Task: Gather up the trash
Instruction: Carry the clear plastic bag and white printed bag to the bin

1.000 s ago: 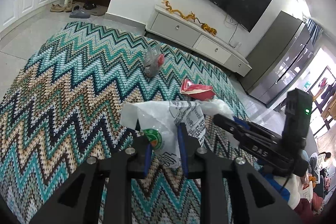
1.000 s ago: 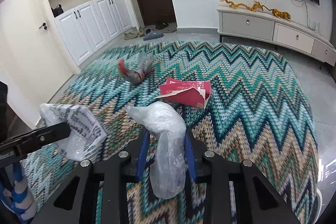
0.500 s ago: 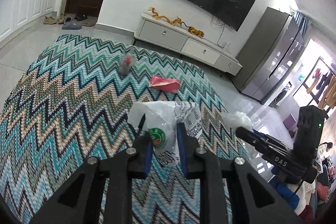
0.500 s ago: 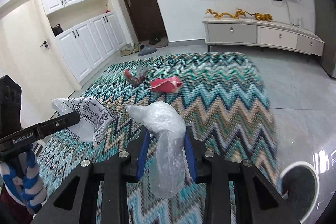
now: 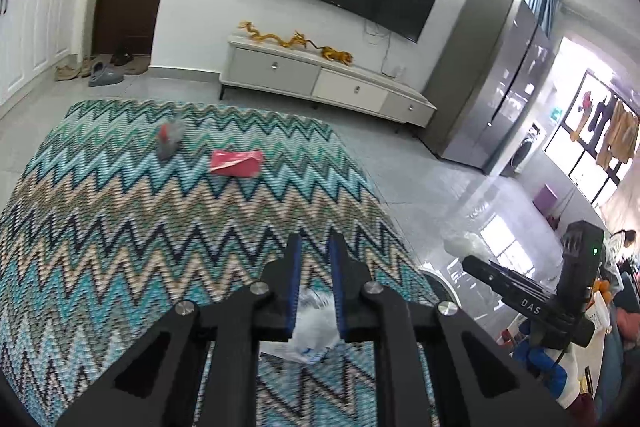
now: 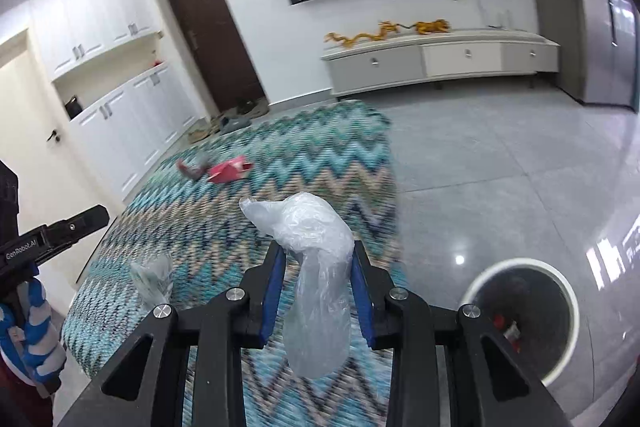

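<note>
My left gripper (image 5: 314, 241) hangs over the zigzag rug (image 5: 120, 227), its jaws closing to a narrow gap with only rug showing between the pads. The white printed bag (image 5: 310, 323) is out of the grip, blurred and low beneath the fingers; the right wrist view shows the bag (image 6: 152, 277) below and apart from the left gripper (image 6: 96, 217). My right gripper (image 6: 316, 247) is shut on a clear plastic bag (image 6: 316, 287) near the rug's edge. A white round bin (image 6: 480, 279) stands on the tiles at lower right. A red packet (image 5: 237, 163) and a grey-red wrapper (image 5: 168, 139) lie far back on the rug.
Glossy grey tiles (image 6: 500, 167) border the rug on the right. A low TV cabinet (image 5: 320, 83) lines the back wall, a tall grey fridge (image 5: 492, 87) beside it. Shoes (image 5: 100, 71) lie by the dark door. A striped glove (image 6: 32, 327) grips the left tool.
Both grippers have swung right, from over the rug's middle to its edge, and the bin has come into view. The white printed bag has left the left jaws and dropped below them.
</note>
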`<state>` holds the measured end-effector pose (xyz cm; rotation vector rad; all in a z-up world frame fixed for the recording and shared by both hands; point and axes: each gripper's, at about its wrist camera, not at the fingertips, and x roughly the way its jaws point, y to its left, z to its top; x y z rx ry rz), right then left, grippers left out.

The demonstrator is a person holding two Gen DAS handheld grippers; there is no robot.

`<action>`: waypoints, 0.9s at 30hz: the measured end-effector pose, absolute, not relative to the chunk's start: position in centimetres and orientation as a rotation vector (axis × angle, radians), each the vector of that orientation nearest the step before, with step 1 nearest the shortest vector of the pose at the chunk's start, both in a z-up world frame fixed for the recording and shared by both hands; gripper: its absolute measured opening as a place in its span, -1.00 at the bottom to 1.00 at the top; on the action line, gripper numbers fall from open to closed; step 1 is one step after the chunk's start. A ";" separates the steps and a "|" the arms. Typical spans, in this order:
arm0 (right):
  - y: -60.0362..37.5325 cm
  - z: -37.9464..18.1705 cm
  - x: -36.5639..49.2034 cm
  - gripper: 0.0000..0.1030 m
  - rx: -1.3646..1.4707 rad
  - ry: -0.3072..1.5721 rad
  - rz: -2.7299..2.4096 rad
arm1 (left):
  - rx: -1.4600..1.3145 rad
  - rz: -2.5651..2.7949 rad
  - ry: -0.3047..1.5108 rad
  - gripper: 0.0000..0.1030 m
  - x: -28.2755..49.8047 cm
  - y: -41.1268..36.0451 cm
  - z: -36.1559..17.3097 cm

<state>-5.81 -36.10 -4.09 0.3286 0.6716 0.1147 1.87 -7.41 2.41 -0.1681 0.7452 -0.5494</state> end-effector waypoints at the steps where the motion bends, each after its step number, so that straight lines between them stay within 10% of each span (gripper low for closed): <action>1: -36.8 -4.3 -6.2 -0.41 0.336 0.672 0.104 | -0.166 -0.552 0.748 -0.74 2.0 -7.9 2.4; 7: -40.5 -5.3 -8.5 -0.41 0.381 0.670 0.043 | -0.152 -0.559 0.801 -0.64 2.5 -8.7 1.4; 10: -41.5 -5.6 -9.1 -0.41 0.397 0.668 0.022 | -0.132 -0.557 0.838 0.06 2.5 -8.8 0.0; 12: -41.9 -5.8 -9.5 -0.41 0.406 0.667 0.011 | -0.117 -0.551 0.850 0.17 2.3 -8.8 -1.1; 23: -43.7 -7.0 -10.7 -0.41 0.429 0.688 -0.013 | 0.046 -0.483 0.956 0.16 2.0 -12.4 -7.5; 27: -44.0 -7.1 -11.2 -0.41 0.420 0.692 -0.029 | 0.066 -0.487 0.928 -0.38 1.3 -12.7 -7.7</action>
